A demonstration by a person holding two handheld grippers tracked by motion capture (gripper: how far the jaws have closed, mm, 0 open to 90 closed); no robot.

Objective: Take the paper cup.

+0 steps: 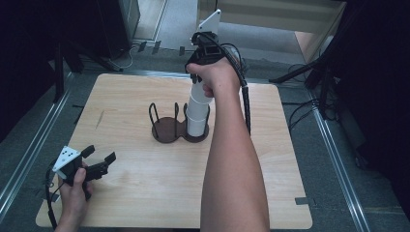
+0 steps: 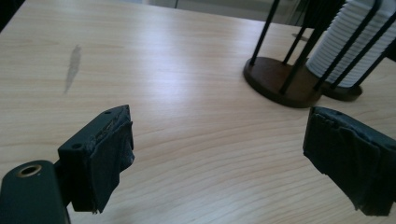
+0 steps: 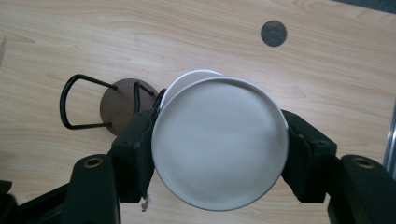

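Pale wood table (image 1: 145,193), grey floor, right hand-held gripper (image 3: 219,149) clamping white cup (image 3: 219,144), left hand-held gripper (image 2: 219,158) released.

You have one wooden bench (image 1: 145,193) before you, and one two-ring cup holder (image 1: 167,129) standing at its centre in the high view. One stack of white cups (image 1: 197,113) sits in the holder's right-hand ring; the cups in it are too tightly nested to count. You are working with two grippers: the left gripper (image 1: 99,164) at the lower left of the frame, the right gripper (image 1: 205,53) at the upper centre.
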